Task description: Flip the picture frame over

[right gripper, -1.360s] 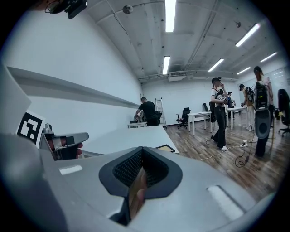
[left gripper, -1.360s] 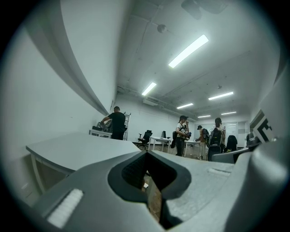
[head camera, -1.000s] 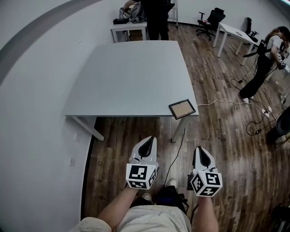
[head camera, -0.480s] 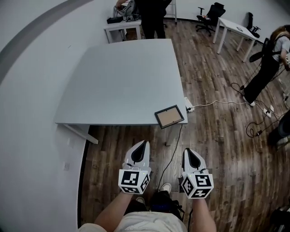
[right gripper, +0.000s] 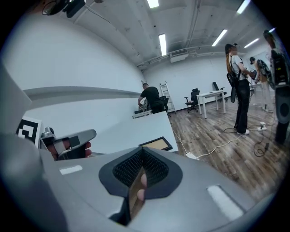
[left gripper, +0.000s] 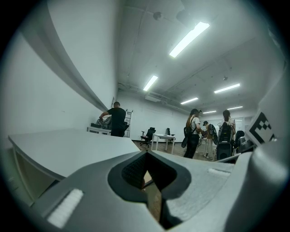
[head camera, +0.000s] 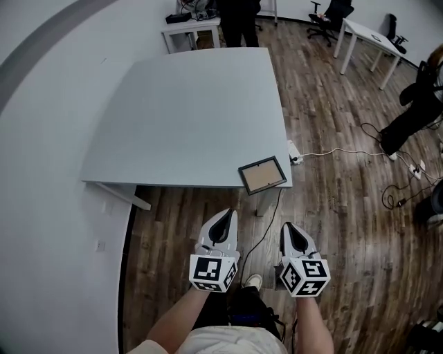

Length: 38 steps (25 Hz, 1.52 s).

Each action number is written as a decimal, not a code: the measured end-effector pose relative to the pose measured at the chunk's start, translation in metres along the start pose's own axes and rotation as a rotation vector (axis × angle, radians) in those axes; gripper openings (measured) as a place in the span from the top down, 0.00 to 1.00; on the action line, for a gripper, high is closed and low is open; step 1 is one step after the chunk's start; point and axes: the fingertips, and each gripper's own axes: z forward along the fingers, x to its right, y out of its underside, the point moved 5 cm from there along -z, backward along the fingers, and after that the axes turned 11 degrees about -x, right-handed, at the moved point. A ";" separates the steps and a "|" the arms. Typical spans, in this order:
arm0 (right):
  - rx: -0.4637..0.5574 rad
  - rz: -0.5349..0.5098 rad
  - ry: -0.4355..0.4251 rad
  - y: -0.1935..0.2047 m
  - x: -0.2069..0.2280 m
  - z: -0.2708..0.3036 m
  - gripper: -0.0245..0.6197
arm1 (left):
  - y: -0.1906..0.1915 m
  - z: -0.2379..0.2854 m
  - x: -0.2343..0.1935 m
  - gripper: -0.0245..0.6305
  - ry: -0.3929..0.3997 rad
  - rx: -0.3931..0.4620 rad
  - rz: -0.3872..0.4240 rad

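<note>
Approach step: left tongs (head camera: 224,217) and right tongs (head camera: 288,229), pressed together and empty, hang short of the dark-rimmed brown picture frame (head camera: 262,175) at the corner of the grey rectangular table (head camera: 187,110); next, reach it and spread.

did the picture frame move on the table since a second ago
No. The picture frame still lies at the near right corner of the table; only the view shifted.

There is one picture frame (head camera: 262,175). There are two grippers: the left gripper (head camera: 225,216) and the right gripper (head camera: 288,228). I count three tables: one large grey table (head camera: 187,117) and two small white tables (head camera: 190,28). The head view shows two other people (head camera: 239,17).
</note>
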 end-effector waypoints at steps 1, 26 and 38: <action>-0.003 0.028 -0.011 0.001 -0.002 0.007 0.92 | 0.001 0.003 -0.004 0.96 0.003 0.000 0.002; 0.054 0.797 -0.484 0.053 0.006 0.180 0.73 | 0.037 0.065 -0.061 0.96 0.054 -0.023 -0.039; 0.110 1.020 -0.533 0.064 0.015 0.218 0.68 | 0.056 0.079 -0.070 0.96 0.038 -0.069 -0.049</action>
